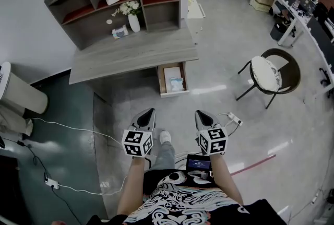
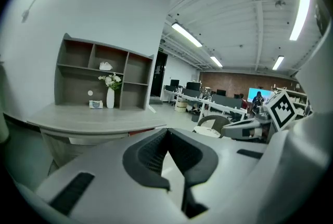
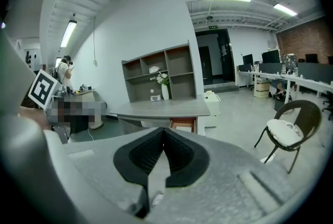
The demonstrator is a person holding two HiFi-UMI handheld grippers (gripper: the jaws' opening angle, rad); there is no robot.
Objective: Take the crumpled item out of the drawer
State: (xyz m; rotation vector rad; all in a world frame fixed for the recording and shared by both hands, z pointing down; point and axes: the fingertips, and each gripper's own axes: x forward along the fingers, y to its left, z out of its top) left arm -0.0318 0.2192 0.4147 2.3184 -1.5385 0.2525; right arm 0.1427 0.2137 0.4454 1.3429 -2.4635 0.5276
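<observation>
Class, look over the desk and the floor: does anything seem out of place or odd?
The drawer under the desk stands pulled open, with a crumpled item lying in it next to a flat white sheet. A white cable trails loose across the floor on the left. Nothing looks spilled or broken.

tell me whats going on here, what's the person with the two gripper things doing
A person stands back from the desk, holding the left gripper and the right gripper out in front, both shut and empty. The drawer under the desk is already open, with the crumpled item lying inside. Neither gripper is near it yet, so the pick has not begun.
</observation>
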